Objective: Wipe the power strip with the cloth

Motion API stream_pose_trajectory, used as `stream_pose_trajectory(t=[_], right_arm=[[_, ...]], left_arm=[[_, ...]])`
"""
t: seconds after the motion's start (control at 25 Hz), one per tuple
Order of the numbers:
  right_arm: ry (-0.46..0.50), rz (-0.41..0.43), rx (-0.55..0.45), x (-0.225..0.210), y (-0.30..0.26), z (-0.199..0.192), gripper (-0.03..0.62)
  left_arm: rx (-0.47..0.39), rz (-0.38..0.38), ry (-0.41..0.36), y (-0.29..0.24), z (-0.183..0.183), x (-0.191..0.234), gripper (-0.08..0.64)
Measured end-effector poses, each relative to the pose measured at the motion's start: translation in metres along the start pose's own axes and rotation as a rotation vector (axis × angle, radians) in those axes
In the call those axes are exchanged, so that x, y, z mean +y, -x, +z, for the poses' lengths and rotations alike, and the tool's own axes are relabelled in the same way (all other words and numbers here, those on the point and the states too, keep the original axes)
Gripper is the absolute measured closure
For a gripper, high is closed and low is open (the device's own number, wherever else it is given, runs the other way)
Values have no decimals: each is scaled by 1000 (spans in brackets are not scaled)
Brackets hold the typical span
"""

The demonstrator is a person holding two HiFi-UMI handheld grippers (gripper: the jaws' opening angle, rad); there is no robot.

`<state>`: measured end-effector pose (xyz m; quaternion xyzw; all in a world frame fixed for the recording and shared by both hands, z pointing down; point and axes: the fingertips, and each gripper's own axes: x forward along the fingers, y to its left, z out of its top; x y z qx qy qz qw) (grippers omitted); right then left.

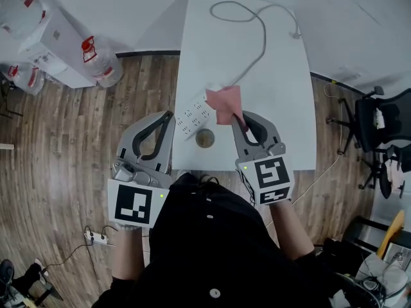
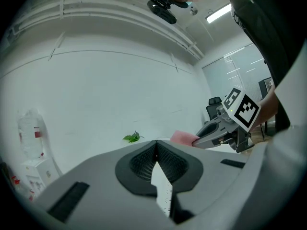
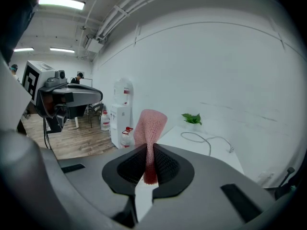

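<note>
Pink cloth (image 1: 226, 103) hung pinched in my right claw (image 1: 238, 117); left claw (image 1: 169, 115) sat closed, empty; power strip (image 1: 192, 115) at nine o'clock looked unwiped.

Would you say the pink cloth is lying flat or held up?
Held up: the cloth is pinched between the right gripper's shut jaws, bunched above them.

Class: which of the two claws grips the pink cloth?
The right claw: its jaws pinch the cloth, while the left claw is shut and empty.
</note>
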<state>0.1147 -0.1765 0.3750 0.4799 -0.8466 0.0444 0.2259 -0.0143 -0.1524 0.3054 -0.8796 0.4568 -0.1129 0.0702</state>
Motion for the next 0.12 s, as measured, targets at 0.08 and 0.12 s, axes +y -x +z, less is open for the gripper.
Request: stream_pose_trajectory(t=[0.08,0.12], right_arm=[[-3,2,3,2,0,-1,541],[-4,3,5,3,-1,-1,541]], left_arm=[[8,1,8,1,-3,1,546],[12,1,12,1,-4,1,546]])
